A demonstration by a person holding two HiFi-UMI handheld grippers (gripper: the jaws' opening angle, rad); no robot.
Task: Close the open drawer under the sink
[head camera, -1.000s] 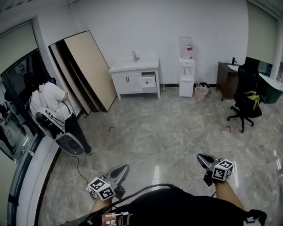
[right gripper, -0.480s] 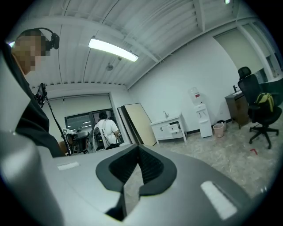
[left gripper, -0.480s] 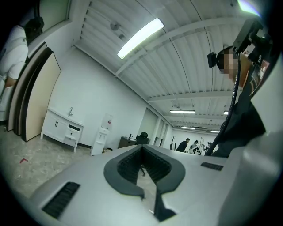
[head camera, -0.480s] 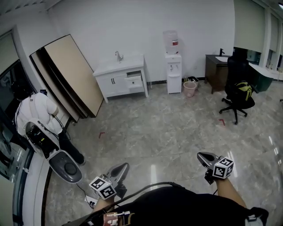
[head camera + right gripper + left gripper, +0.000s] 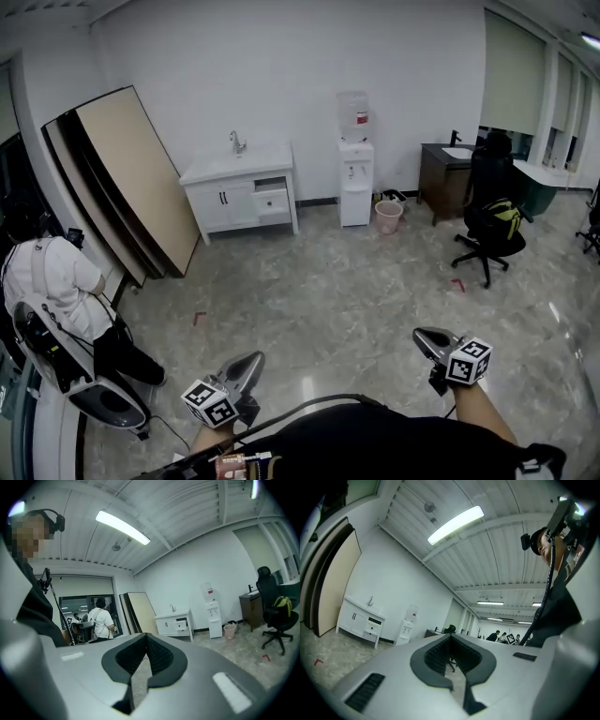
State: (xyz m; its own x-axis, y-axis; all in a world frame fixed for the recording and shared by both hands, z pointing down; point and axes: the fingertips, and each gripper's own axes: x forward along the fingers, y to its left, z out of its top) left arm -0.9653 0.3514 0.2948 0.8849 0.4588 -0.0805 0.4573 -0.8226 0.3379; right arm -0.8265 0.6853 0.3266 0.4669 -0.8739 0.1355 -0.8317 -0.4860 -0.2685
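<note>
Now | drawer: stands pulled out, right side of the white cabinet under the sink, far wall, well apart from both grippers | left gripper: jaws together, empty | right gripper: jaws together, empty | handling: probably light, stiff front on rails; push flat on its middle, no grasp needed
</note>
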